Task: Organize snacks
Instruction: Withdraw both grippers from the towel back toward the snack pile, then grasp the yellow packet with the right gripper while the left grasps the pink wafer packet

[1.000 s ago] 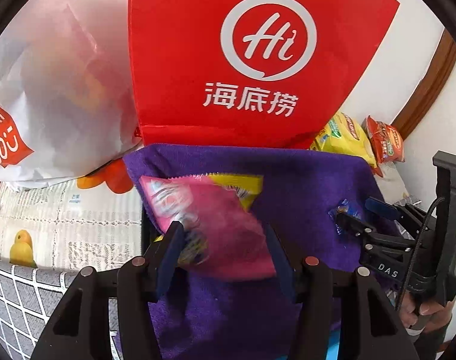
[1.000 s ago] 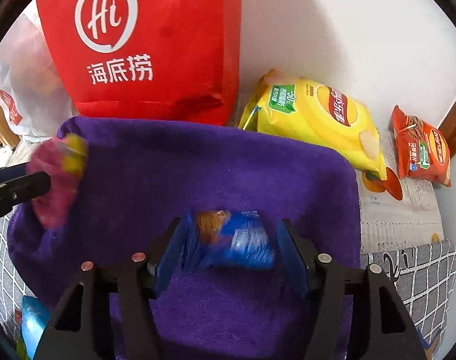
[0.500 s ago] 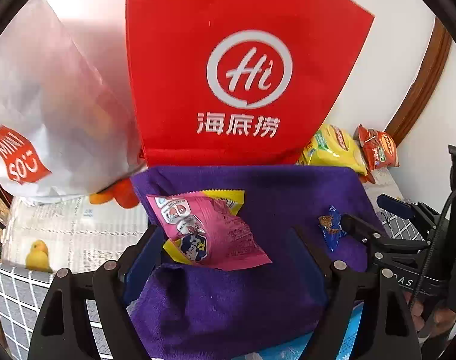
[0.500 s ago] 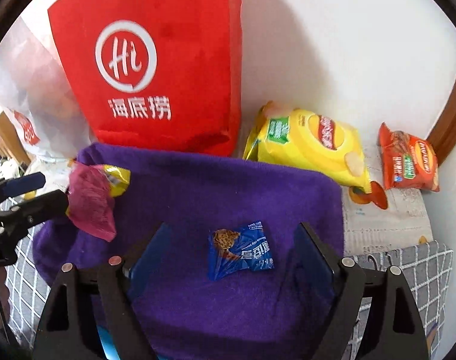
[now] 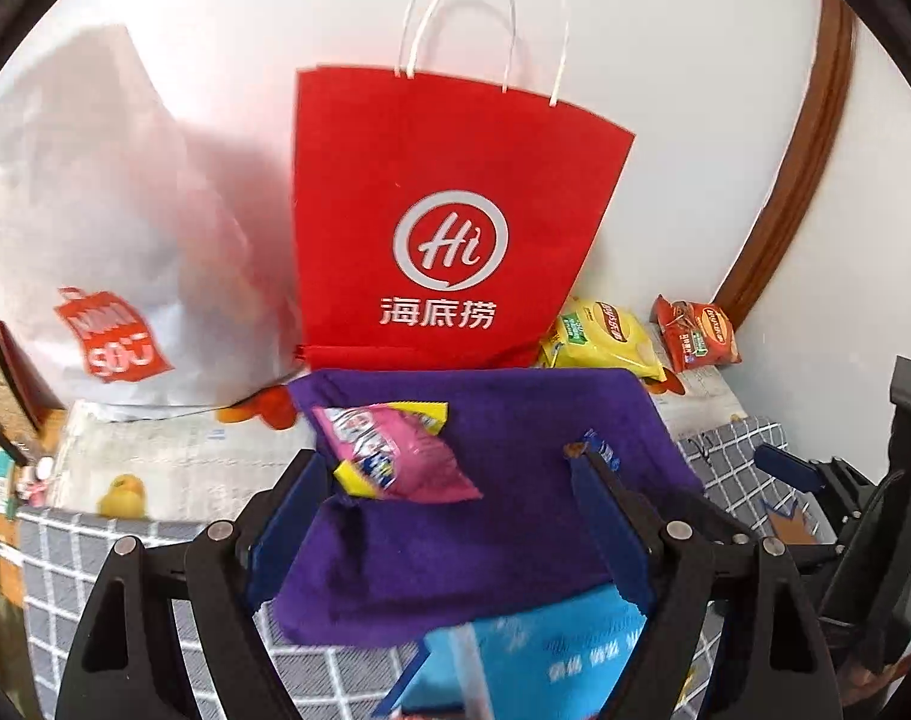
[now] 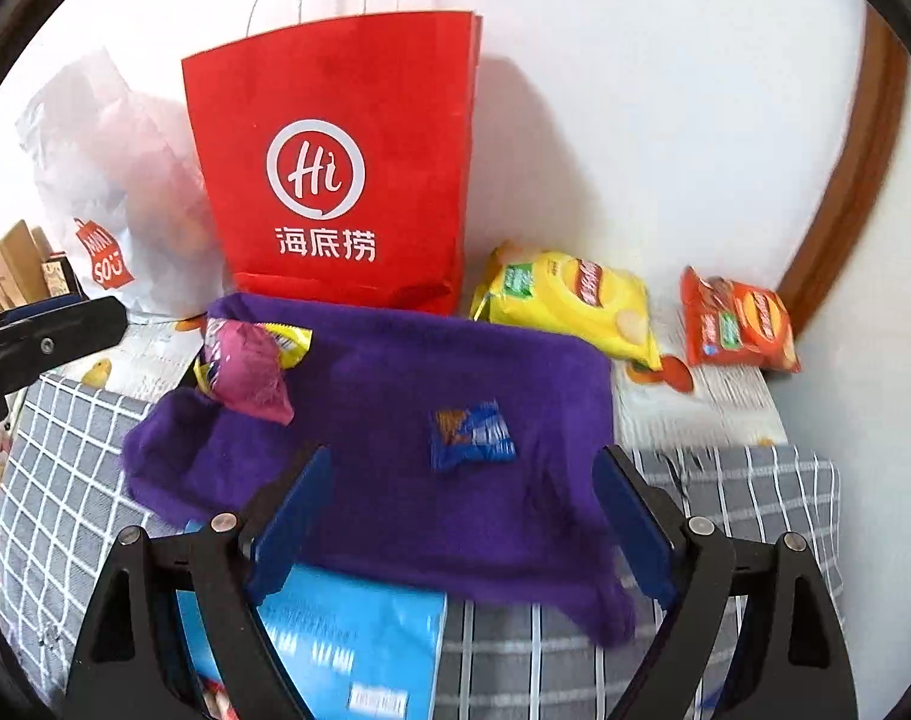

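Observation:
A pink and yellow snack packet (image 5: 389,456) lies on the left part of a purple towel (image 5: 503,516); it also shows in the right wrist view (image 6: 245,369). A small blue snack packet (image 6: 470,435) lies near the middle of the towel (image 6: 431,516), and only its edge shows in the left wrist view (image 5: 596,450). My left gripper (image 5: 449,480) is open and empty, pulled back from the pink packet. My right gripper (image 6: 461,480) is open and empty, pulled back from the blue packet.
A red paper bag (image 5: 449,228) and a white plastic bag (image 5: 107,264) stand against the wall behind the towel. A yellow chip bag (image 6: 569,300) and an orange packet (image 6: 737,321) lie at the back right. A blue package (image 6: 347,648) sticks out under the towel's front edge on a checked cloth (image 6: 65,468).
Both grippers opened and let go of their packets, the pink one on the left and the blue one in the middle of the towel. Both then drew back and up.

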The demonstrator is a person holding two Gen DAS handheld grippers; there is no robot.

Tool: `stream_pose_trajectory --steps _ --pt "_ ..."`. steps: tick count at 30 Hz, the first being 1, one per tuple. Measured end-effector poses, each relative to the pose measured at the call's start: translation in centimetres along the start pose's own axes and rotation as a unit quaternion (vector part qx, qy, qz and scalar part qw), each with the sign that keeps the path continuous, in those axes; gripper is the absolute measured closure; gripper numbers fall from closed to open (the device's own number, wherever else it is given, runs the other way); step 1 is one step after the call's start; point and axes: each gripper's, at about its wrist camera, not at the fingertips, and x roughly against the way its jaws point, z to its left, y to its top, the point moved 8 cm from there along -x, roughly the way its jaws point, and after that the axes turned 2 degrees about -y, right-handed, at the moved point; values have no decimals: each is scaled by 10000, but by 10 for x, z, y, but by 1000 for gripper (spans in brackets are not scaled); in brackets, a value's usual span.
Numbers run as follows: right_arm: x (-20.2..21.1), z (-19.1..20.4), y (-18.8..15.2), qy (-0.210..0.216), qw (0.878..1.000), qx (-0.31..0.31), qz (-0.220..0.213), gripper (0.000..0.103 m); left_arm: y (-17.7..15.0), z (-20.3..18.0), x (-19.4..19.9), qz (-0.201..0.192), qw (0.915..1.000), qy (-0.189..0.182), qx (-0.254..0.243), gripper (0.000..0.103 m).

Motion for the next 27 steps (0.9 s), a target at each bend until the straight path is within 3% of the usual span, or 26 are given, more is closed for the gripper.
stream_pose_trajectory --steps 5,9,14,21,27 --pt "34 -7 -28 238 9993 -264 -142 15 -21 3 32 -54 9997 -147 205 20" --pt "50 -9 -48 100 9992 -337 -200 15 -41 4 51 -42 9997 -80 220 21" --pt "55 2 -85 312 9990 -270 179 16 -67 9 71 -70 9997 88 214 21" --pt "46 10 -131 347 9974 -371 510 39 -100 21 84 82 9992 121 378 21" --pt "33 18 -158 435 9952 -380 789 42 -121 33 88 107 9988 176 444 22"
